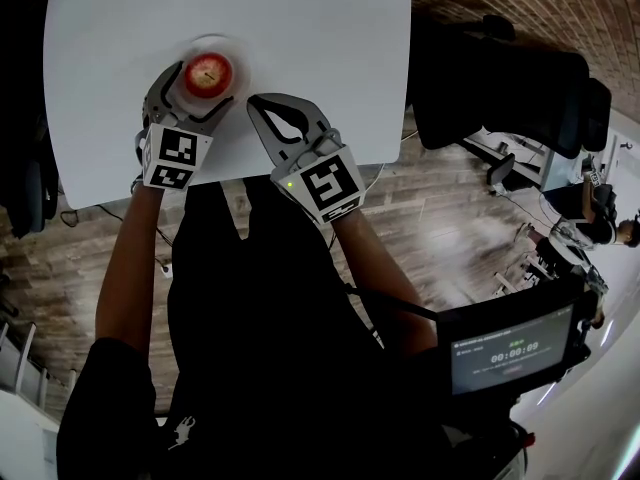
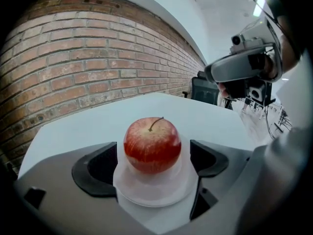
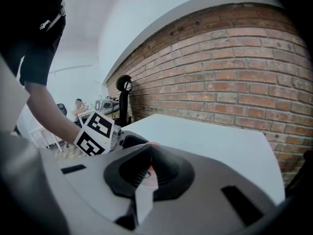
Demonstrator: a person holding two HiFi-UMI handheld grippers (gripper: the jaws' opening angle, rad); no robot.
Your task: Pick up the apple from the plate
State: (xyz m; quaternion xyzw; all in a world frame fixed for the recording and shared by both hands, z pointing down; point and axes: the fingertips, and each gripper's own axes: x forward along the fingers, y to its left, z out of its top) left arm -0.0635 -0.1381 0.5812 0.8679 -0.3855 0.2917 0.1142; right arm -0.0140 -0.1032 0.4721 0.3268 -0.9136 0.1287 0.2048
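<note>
The left gripper stood released, its two dark pads wide apart on either side of the apple and clear of its skin; the apple was round and red, streaked with paler yellow near the top, and carried a thin brown stem leaning to one side; it sat upright in the middle of a small, pale, translucent plate, whose rim reached into the gap between the pads; the right gripper hung just beside the left one, over the near edge of the table, with its jaws clenched together on nothing and its tip pointing toward the plate but apart from it; in the head view the plate lay on the left half of the white top, near the edge closest to the person, and both forearms crossed that edge to reach it; beyond the plate and to its right the flat white surface ran on broadly to the far edge and the right edge; past the right edge a black chair stood near the corner on a wooden floor; farthest off, beyond the table, rose a brick wall.
</note>
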